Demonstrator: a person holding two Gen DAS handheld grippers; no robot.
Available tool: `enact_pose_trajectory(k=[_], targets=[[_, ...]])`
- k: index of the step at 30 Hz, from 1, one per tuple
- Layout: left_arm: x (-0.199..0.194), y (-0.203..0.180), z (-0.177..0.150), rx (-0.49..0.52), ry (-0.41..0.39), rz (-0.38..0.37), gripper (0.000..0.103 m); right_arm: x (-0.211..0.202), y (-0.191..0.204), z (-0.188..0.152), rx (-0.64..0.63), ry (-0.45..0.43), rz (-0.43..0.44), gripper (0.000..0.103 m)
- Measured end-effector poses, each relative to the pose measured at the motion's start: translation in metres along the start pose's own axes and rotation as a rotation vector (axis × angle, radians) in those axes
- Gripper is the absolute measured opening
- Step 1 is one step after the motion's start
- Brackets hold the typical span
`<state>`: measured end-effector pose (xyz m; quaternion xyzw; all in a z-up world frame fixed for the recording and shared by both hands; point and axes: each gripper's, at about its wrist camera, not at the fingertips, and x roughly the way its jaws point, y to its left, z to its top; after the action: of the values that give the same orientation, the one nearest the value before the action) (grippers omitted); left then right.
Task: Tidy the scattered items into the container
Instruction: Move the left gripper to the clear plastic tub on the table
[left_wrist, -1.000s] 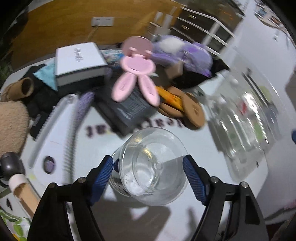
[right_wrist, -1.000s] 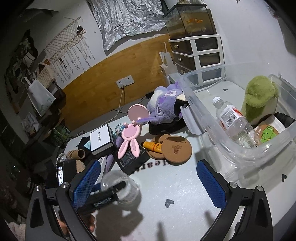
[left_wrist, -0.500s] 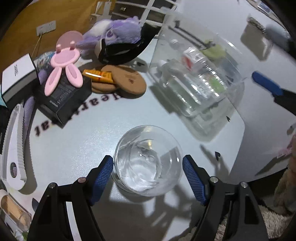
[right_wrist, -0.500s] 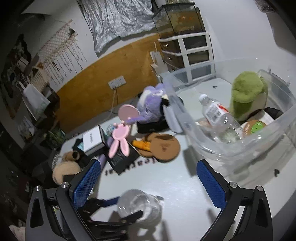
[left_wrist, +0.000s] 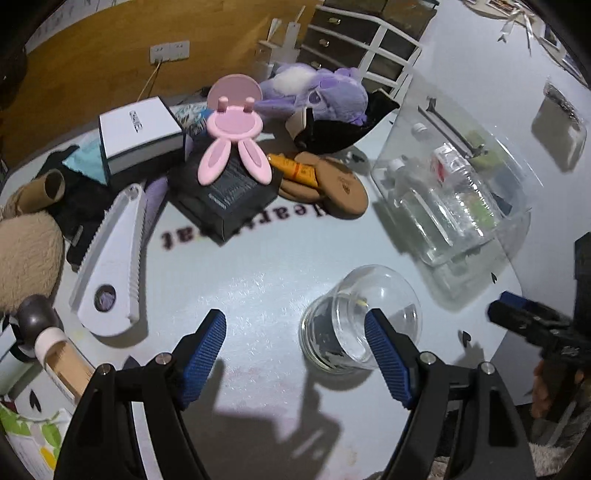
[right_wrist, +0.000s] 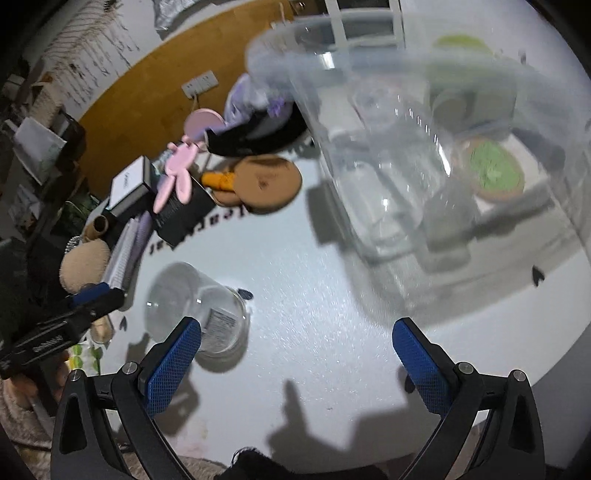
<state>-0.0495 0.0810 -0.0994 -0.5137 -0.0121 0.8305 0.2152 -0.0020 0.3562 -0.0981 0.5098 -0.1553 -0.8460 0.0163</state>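
On the left wrist view, the left hand-held gripper (left_wrist: 295, 345) is hanging released beside the glass jar (left_wrist: 360, 321) standing near the clear container (left_wrist: 454, 192) on the worktop (left_wrist: 258, 280), while on the right wrist view the right hand-held gripper (right_wrist: 295, 360), also released, is best centred over the glass jar before clenching.

Bare pale tabletop (left_wrist: 258, 280) is lying open in the middle. A clear glass jar (left_wrist: 360, 321) is standing in the near lane, the transparent plastic storage bin (left_wrist: 454, 192) is walling off the right, and a black box (left_wrist: 225, 199) with round cork coasters (left_wrist: 340, 188) is crowding the far side.
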Motion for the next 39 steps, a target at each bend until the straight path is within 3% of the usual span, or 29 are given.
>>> enact_pose_trajectory(k=[8, 16, 19, 24, 29, 39], targets=[[0.018, -0.020, -0.013, 0.083, 0.060, 0.092, 0.078, 0.034, -0.006, -0.001, 0.025, 0.044, -0.012, 0.103], [0.017, 0.003, -0.024, 0.035, 0.099, 0.181, 0.077, 0.046, 0.001, -0.007, 0.020, 0.063, 0.007, 0.103], [0.011, 0.011, -0.028, -0.007, 0.087, 0.159, 0.077, 0.047, 0.003, -0.007, 0.027, 0.061, 0.019, 0.103], [0.001, -0.003, -0.012, 0.012, 0.034, 0.101, 0.077, 0.049, 0.002, -0.002, 0.070, 0.051, 0.028, 0.103], [0.020, -0.023, -0.002, 0.117, 0.060, 0.148, 0.080, 0.057, 0.003, 0.002, 0.079, 0.060, -0.002, 0.103], [0.013, 0.003, -0.004, 0.064, 0.073, 0.164, 0.080, 0.065, 0.007, 0.007, 0.071, 0.080, -0.014, 0.103]])
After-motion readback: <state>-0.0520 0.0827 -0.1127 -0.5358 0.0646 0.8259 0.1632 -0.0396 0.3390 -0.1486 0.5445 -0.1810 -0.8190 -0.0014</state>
